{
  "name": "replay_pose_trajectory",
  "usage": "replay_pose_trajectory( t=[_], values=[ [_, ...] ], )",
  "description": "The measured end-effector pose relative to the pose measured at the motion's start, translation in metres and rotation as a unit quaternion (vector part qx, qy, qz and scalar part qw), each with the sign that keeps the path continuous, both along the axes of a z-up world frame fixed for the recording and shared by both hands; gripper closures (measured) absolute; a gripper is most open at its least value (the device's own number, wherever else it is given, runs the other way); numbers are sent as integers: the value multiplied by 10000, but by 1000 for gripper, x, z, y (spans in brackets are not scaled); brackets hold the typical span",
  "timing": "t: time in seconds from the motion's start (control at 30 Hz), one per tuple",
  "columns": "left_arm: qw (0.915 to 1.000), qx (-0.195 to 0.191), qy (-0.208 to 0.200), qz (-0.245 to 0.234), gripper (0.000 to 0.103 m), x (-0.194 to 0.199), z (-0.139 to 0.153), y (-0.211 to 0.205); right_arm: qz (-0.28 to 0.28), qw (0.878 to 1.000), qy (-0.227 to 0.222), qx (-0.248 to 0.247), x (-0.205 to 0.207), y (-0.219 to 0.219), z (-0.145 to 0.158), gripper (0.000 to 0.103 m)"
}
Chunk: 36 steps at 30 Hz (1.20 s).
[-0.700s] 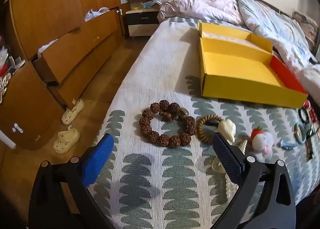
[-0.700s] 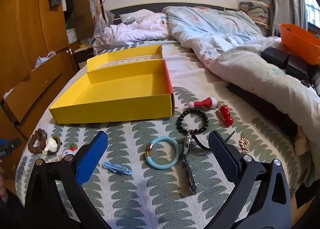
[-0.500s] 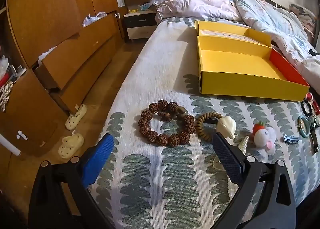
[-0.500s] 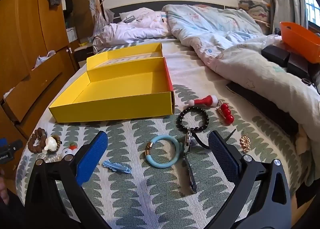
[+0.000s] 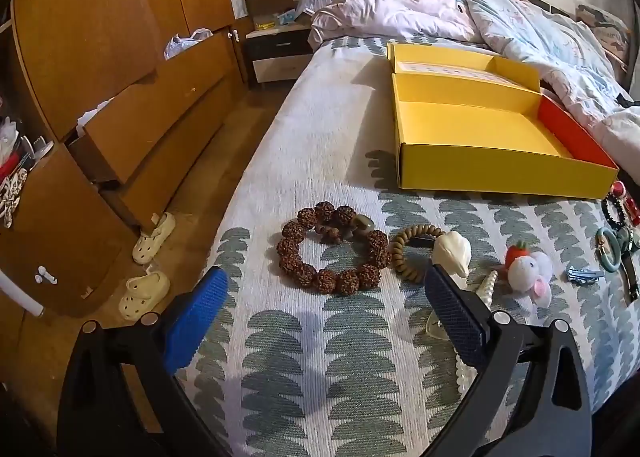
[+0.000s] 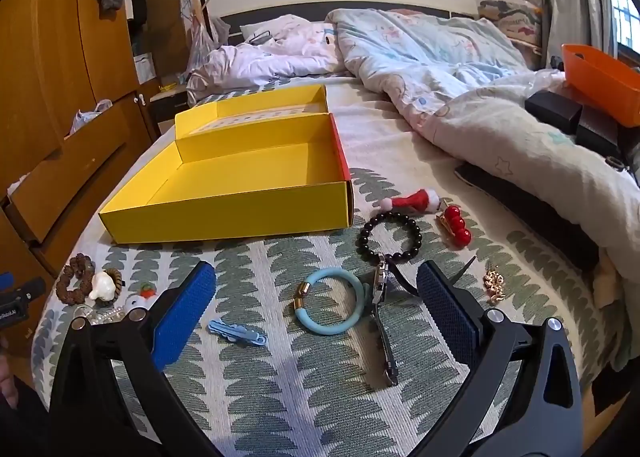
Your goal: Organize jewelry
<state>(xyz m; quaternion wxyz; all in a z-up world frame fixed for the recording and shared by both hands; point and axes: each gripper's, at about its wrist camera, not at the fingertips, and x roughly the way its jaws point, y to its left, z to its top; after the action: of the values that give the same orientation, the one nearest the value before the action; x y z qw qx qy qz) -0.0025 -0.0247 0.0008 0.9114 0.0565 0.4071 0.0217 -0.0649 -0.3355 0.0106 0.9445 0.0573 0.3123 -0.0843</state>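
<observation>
- While both grippers hang over the patterned bedspread point(image 5: 304, 369), I read the left gripper point(image 5: 326, 307) with jaws spread wide and nothing between its blue pads.
- I read the right gripper point(image 6: 316, 303) likewise wide apart and empty.
- Ahead of the left gripper I see a brown seed-bead bracelet point(image 5: 334, 247) lying flat, touching a coiled tan bracelet point(image 5: 412, 253) on its right.
- A cream shell-shaped piece point(image 5: 452, 253) rests on the tan coil; a pearl strand point(image 5: 486, 289) runs partly behind the right pad.
- Further right I note a white plush charm with a strawberry point(image 5: 528, 271) and a blue hair clip point(image 5: 584, 275).
- The open yellow box point(image 5: 496, 173) sits beyond the jewelry, nothing visible inside, its lid folded back.
- In the right wrist view I find a turquoise bangle point(image 6: 332, 299) between the pads' lines, touching a wristwatch point(image 6: 382, 309) on its right.
- A black bead bracelet point(image 6: 390, 235) lies just beyond the watch, near the box's corner.
- Beside it I see a small Santa-hat clip point(image 6: 416, 199), a red-ball clip point(image 6: 456, 227), and a gold chain piece point(image 6: 494, 283) further right.
</observation>
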Motion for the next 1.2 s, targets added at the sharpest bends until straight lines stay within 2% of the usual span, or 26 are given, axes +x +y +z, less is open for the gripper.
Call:
replay_pose_trajectory(
  t=[0.13, 0.63, 0.8, 0.97, 1.13, 1.2],
  values=[
    [10000, -14, -21, 22, 6, 1, -1, 3, 25, 9999, 6, -145, -1, 6, -1, 3],
    [10000, 56, 43, 63, 6, 6, -7, 8, 88, 9998, 153, 32, 3, 4, -1, 3],
    [9981, -215, 253, 514, 6, 24, -10, 36, 208, 9981, 406, 413, 10, -2, -9, 3],
    [9961, -350, 412, 700, 6, 40, -12, 52, 149, 9968, 662, 429, 17, -8, -18, 3],
    [9894, -985, 897, 580, 6, 67, -21, 58, 22, 9962, 763, 425, 20, -21, -21, 3],
    [9893, -808, 1005, 676, 6, 74, -26, 54, -24, 9960, 786, 415, 21, -28, -22, 3]
  ],
)
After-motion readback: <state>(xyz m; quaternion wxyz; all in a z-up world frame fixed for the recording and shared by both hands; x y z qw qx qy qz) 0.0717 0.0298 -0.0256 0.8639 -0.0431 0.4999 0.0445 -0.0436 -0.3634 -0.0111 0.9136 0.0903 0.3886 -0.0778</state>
